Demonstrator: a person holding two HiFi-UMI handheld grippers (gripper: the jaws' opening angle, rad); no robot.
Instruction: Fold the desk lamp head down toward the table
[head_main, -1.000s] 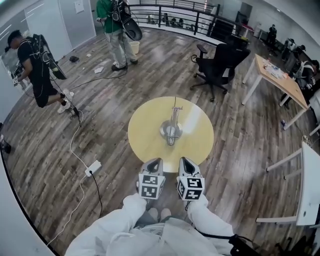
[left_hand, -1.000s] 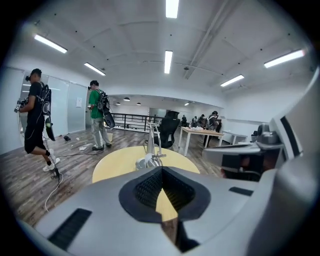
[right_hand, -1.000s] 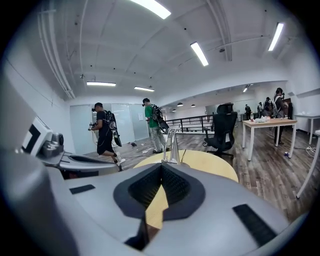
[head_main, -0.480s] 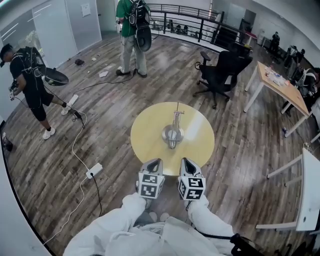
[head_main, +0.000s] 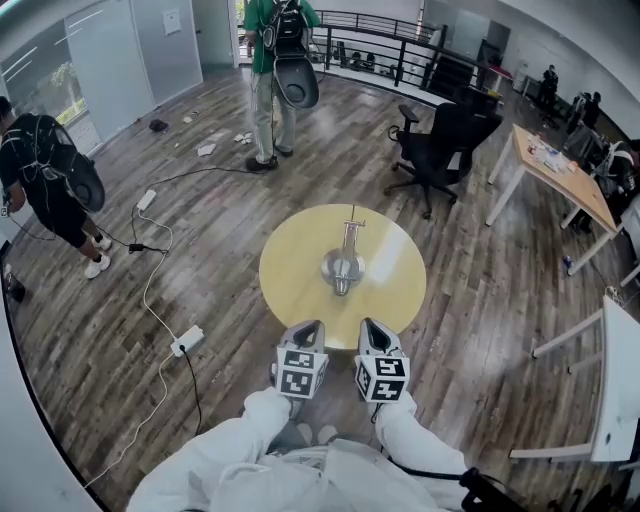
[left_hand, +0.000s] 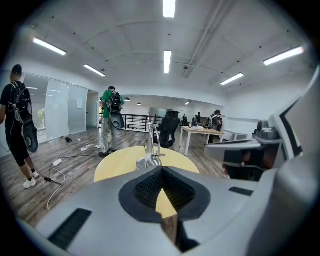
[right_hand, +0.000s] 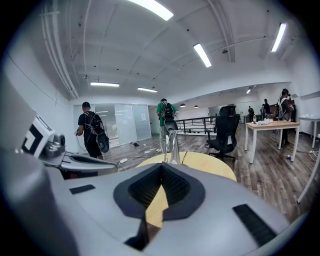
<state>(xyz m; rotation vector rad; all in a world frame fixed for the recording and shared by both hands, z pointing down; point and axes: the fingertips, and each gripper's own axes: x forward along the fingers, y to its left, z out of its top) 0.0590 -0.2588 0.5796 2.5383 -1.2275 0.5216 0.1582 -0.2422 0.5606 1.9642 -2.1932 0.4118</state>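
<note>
A silver desk lamp (head_main: 343, 266) stands at the middle of a round yellow table (head_main: 290, 285), its thin arm upright (left_hand: 150, 142) over a rounded base. Both grippers hover side by side before the table's near edge, well short of the lamp. My left gripper (head_main: 310, 327) is shut with nothing in it, its jaws meeting in the left gripper view (left_hand: 162, 171). My right gripper (head_main: 371, 325) is shut and empty as well (right_hand: 161, 168). The right gripper view shows the lamp (right_hand: 171, 147) straight ahead above the jaws.
A black office chair (head_main: 440, 130) stands beyond the table and a wooden desk (head_main: 560, 170) at the far right. A white table (head_main: 620, 380) is at the right edge. Cables and a power strip (head_main: 185, 340) lie on the floor at left. A person in green (head_main: 275, 60) and one in black (head_main: 45, 190) stand behind.
The person in green has walked to the right and nearer; the person in black has moved toward the left edge. Grippers and lamp have kept still.
</note>
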